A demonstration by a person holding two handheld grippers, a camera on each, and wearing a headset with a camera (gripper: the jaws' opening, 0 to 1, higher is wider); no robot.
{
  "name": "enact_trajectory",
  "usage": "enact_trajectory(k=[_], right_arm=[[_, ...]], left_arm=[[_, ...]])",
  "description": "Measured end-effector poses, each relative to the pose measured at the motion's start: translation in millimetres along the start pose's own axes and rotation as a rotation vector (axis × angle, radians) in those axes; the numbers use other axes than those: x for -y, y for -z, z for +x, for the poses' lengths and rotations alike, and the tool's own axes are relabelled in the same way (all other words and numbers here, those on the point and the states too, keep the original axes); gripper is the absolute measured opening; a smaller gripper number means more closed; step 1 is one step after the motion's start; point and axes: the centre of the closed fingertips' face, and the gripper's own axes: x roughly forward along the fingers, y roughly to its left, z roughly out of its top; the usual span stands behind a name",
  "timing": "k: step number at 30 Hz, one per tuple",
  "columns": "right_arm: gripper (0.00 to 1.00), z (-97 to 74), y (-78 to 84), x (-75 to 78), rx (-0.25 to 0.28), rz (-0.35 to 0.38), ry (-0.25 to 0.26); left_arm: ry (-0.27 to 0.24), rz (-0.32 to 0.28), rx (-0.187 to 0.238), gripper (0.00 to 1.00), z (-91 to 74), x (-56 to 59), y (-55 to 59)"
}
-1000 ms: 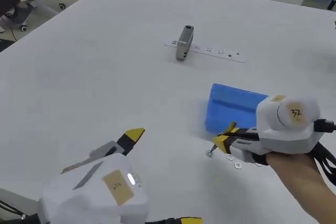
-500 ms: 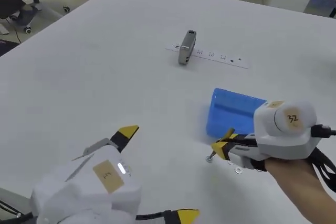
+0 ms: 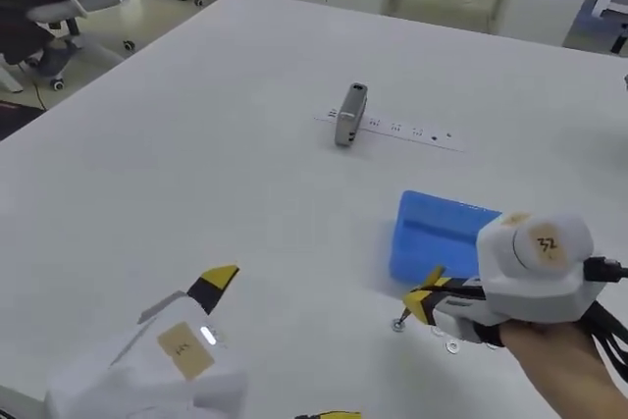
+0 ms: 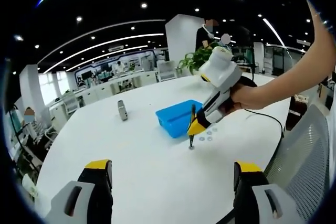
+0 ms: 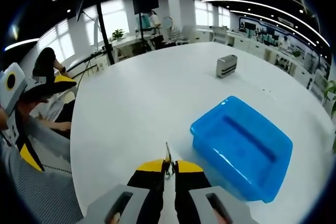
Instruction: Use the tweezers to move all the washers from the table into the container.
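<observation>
Over the last second the picture has slid downward, but that is my head tipping, not the work moving: against the blue container (image 3: 432,233) my right gripper (image 3: 424,306) has held its place. Its jaws are pressed together on the tweezers (image 4: 191,139), whose tip still points down at the table (image 3: 245,174), at about 7 o'clock off the container's near corner. The loose washers (image 3: 452,345) lie just beside that tip, toward 6 o'clock of the container, and the container looks empty. So I judge the pickup is still in hand and nothing has been carried over yet. The tip is too small for me to tell whether it has pinched a washer or only rests by one. My left gripper (image 4: 171,167) hangs at 8 o'clock, well apart from the container, jaws wide and holding nothing.
</observation>
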Motion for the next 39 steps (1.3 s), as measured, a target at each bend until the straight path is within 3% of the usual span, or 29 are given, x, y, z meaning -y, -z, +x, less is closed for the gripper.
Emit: enact_trajectory(k=[10,25,39], right_arm=[[0.02,-8.3,-6.3,0.7,0.000,-0.011,0.009],[0.01,-28.4,-29.9,1.1,0.040,-0.046,0.024],[0.02,-31.6,-46.0,7.0,0.067,-0.069,0.037]], left_arm=[[-0.003,0.005,-0.008,0.99,0.1,-0.1,2.4],[-0.007,0.036,-0.033,0.99,1.3,1.4,7.0],[-0.020,0.047,-0.052,0.99,2.0,-1.0,10.6]])
